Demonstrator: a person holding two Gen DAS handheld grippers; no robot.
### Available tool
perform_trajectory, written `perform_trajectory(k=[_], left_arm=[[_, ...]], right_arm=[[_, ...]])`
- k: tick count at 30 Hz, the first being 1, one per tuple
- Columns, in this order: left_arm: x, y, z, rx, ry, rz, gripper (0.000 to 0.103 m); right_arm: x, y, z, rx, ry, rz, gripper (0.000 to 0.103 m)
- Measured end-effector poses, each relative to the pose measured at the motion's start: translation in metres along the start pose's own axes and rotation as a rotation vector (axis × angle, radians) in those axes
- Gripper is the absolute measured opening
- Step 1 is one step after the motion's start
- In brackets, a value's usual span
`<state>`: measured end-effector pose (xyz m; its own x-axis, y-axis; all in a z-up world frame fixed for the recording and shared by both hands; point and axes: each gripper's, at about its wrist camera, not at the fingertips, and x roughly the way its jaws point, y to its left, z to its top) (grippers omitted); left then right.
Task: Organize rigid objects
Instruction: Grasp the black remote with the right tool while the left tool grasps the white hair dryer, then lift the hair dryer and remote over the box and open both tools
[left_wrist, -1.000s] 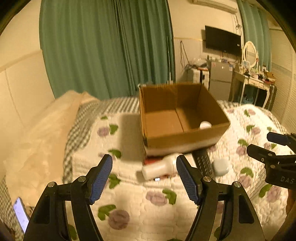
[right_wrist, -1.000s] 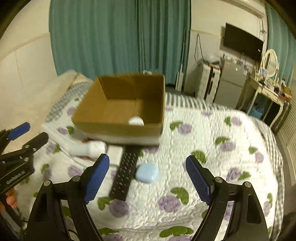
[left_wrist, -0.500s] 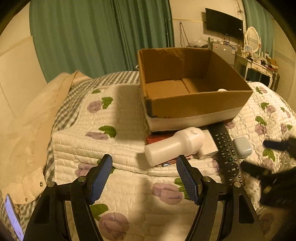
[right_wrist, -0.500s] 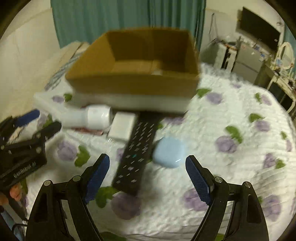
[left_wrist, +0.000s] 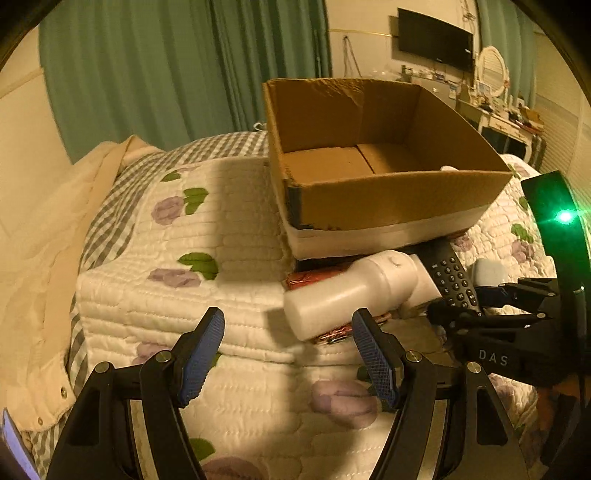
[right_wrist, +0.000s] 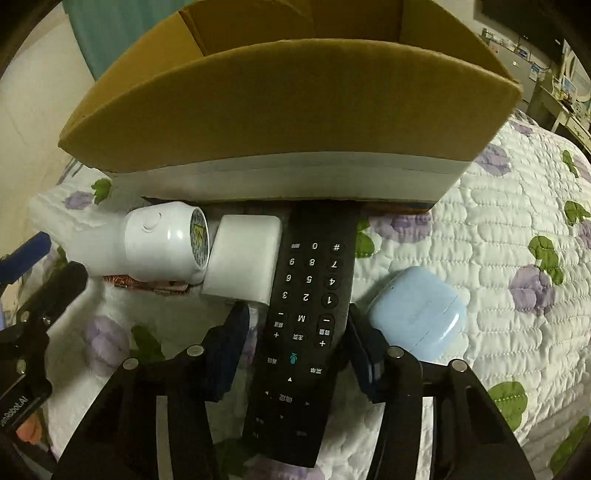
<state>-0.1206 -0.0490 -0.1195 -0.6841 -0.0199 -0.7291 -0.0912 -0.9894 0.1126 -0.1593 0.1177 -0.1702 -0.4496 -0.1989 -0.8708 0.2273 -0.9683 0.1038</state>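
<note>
A cardboard box (left_wrist: 388, 199) (right_wrist: 288, 110) stands on the quilted bed. In front of it lie a white bottle (left_wrist: 347, 295) (right_wrist: 155, 243), a white block (right_wrist: 243, 266), a black remote (right_wrist: 306, 332) (left_wrist: 452, 277) and a light blue case (right_wrist: 417, 314). My right gripper (right_wrist: 295, 321) straddles the remote, its jaws close on both sides; the right pad touches it, a narrow gap shows on the left. My left gripper (left_wrist: 288, 343) is open and empty just short of the bottle.
A red-brown flat item (left_wrist: 314, 278) lies under the bottle. A small white object (left_wrist: 448, 168) sits inside the box. A cream blanket (left_wrist: 44, 258) covers the bed's left side. A desk, mirror and TV (left_wrist: 436, 40) stand at the back.
Both grippers moved forward and down toward the objects. The right gripper's jaws narrowed around the remote. The left gripper stayed open.
</note>
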Motion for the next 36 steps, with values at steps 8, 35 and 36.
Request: perform_trajectory(k=[8,35,36], left_arm=[[0.011,-0.026,0.007,0.147,-0.007,-0.045,0.074],[0.039,-0.066,0.008,0.225,0.124,-0.195,0.038],[0.038,-0.063,0.009,0.197,0.127,-0.208,0.037]], right_arm=[[-0.042,-0.016,-0.015,-0.017,-0.086,-0.025,0.028],[-0.057,-0.031,-0.020,0.009,-0.090,0.025,0.018],[-0.058,-0.031,-0.020,0.010,-0.093,0.025,0.018]])
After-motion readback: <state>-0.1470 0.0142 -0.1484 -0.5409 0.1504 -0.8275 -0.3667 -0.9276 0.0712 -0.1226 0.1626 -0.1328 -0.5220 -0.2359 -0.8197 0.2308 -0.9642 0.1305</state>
